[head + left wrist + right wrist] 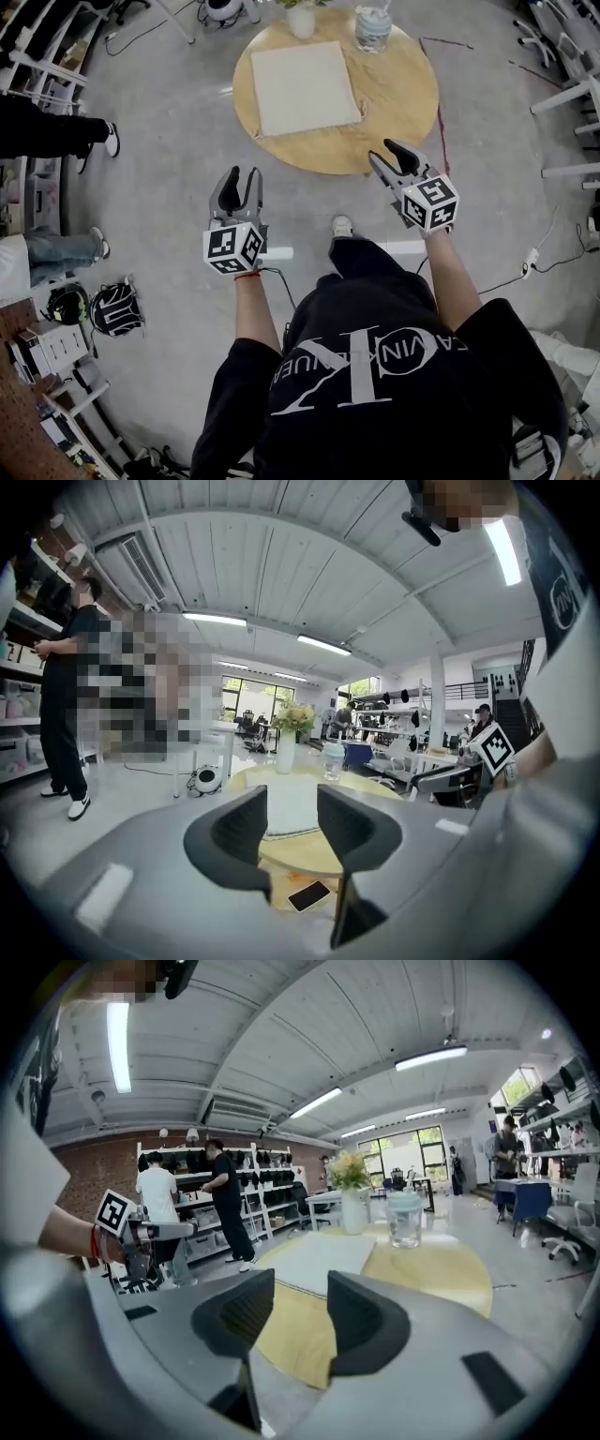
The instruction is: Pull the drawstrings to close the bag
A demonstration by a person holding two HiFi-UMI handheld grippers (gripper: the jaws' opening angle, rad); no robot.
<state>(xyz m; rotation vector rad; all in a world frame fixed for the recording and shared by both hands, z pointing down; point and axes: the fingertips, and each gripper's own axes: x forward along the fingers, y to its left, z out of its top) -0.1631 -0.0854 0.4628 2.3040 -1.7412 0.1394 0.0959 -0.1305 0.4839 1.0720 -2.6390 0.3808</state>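
Note:
A flat cream cloth bag (pixel 302 86) lies on the left half of a round wooden table (pixel 394 103); I cannot make out its drawstrings. My left gripper (pixel 238 178) hangs open over the floor, short of the table's near-left edge, nothing between its jaws. My right gripper (pixel 395 157) is open and empty at the table's near edge. The left gripper view looks past open jaws (pixel 292 825) to the bag (pixel 292 810) on the table (pixel 305 850). The right gripper view shows open jaws (pixel 302 1312) before the bag (pixel 323 1258).
A white vase with flowers (pixel 301 19) and a glass jar (pixel 373 28) stand at the table's far edge. A dark phone (pixel 309 894) lies on the floor below the table. Bystanders' legs (pixel 56 131) are at the left, chairs (pixel 567 56) at the right, cables on the floor.

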